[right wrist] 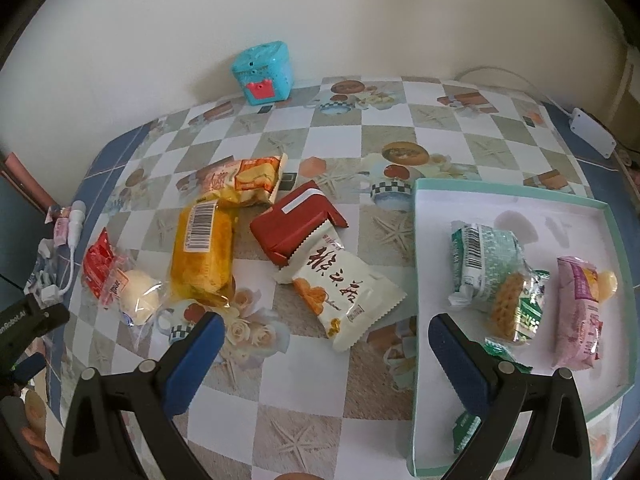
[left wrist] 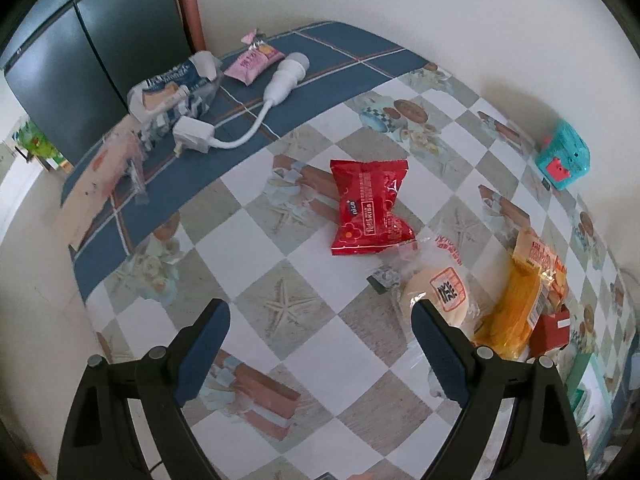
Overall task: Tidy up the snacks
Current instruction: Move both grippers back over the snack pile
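Note:
Loose snacks lie on a checkered tablecloth. A red packet (left wrist: 370, 208) (right wrist: 98, 266) rests ahead of my left gripper (left wrist: 322, 312), which stands open over bare cloth. A clear-wrapped pale bun (left wrist: 436, 294) (right wrist: 138, 298) touches its right finger. Beside it lie a yellow cake pack (left wrist: 514, 308) (right wrist: 202, 256), a red box (right wrist: 296, 224) and a white packet (right wrist: 340, 284). My right gripper (right wrist: 322, 328) is open just below the white packet. A shallow white tray (right wrist: 520, 204) with a teal rim holds a green packet (right wrist: 486, 258), a waffle snack (right wrist: 510, 308) and a pink packet (right wrist: 580, 312).
A turquoise toy box (left wrist: 564, 154) (right wrist: 262, 72) stands by the wall. At the table's far left are a white plug and cable (left wrist: 248, 120), a blue-white bag (left wrist: 172, 84) and a pink packet (left wrist: 252, 62). A dark cabinet (left wrist: 68, 64) stands beyond. A white device (right wrist: 592, 130) sits far right.

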